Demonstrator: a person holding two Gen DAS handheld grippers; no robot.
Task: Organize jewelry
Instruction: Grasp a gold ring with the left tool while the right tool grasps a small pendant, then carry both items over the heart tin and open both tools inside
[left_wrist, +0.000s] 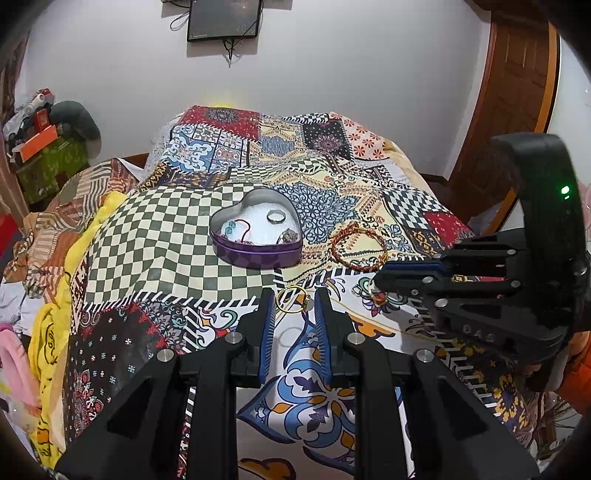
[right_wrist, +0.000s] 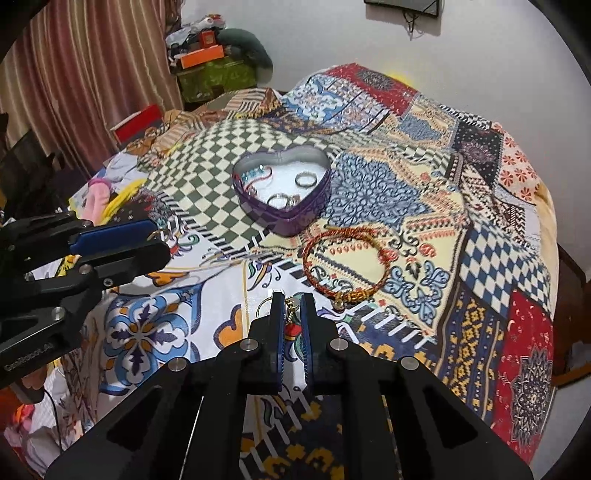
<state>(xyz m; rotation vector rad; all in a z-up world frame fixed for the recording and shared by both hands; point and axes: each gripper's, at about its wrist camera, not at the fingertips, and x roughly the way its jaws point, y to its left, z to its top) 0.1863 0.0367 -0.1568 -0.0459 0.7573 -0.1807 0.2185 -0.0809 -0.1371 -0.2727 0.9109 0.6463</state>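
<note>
2 grippers work over the patchwork bedspread: the left gripper, fingers apart, has the thin gold ring between its tips; the right gripper pinches a small gold earring. Farther ahead waits the purple heart-shaped tin.

- The heart-shaped tin is metal, its inner wall bare and shiny, its outer wall a satin purple; a white, faintly sparkling lining covers its floor.
- A silver ring inside gleams like polished metal.
- The patchwork bedcover is printed cloth, matt and softly creased.
- The bangle beside the tin looks wrapped in red and gold thread, rough-textured.
- A thin gold ring shines as smooth metal.
- The left gripper and right gripper are matt black plastic with ribbed blue pads and bright metal pins.
- The door is glossy brown wood.
</note>
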